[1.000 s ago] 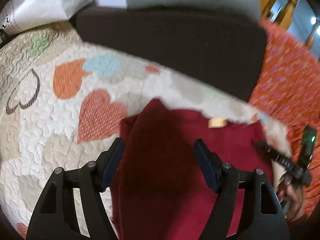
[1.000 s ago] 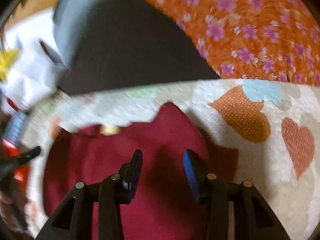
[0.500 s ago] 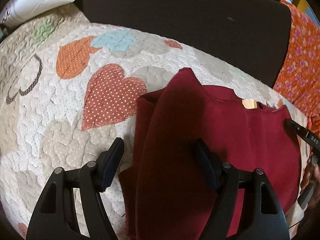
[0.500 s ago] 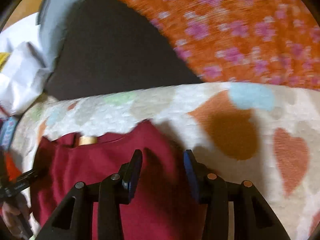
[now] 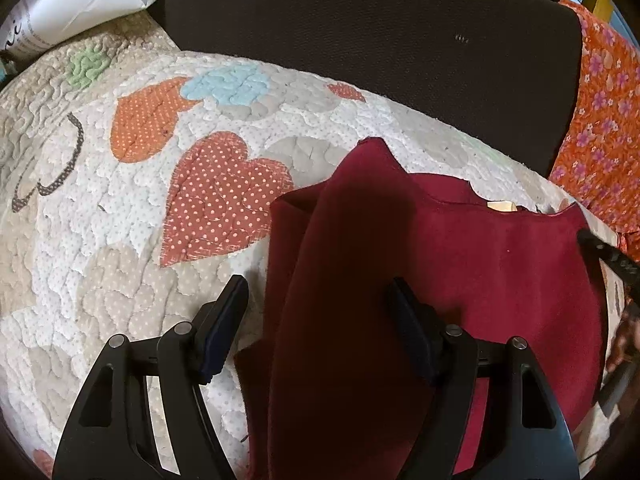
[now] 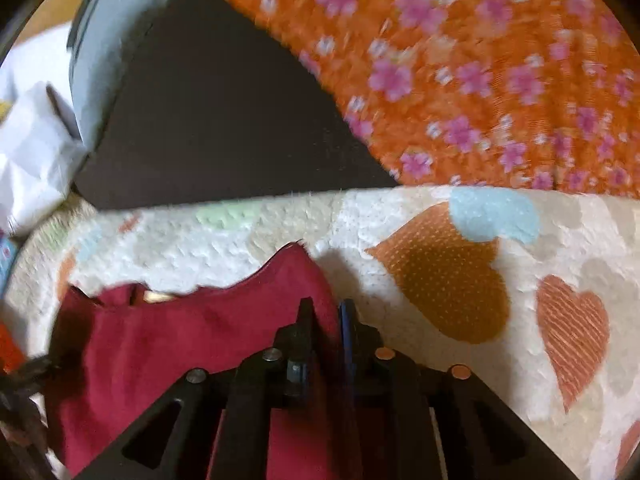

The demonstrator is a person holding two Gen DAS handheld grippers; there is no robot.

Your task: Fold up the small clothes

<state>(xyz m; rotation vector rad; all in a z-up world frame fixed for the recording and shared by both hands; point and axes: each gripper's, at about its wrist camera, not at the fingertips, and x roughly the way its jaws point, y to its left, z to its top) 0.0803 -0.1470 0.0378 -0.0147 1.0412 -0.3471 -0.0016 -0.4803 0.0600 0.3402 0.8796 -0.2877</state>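
On quilt (image 5: 120, 264) | red garment (image 5: 500, 280) | tan neck label (image 5: 500, 206), unreadable

One maroon garment (image 5: 500, 280), two grippers, perhaps one quilt (image 5: 120, 240).

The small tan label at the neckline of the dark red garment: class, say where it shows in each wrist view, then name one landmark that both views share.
Left wrist view: the tan label sits right of centre, at the far edge of the dark red garment.
Right wrist view: the label sits left of centre, partly tucked under the neckline.
Shared landmark: the dark brown cushion behind the heart quilt.
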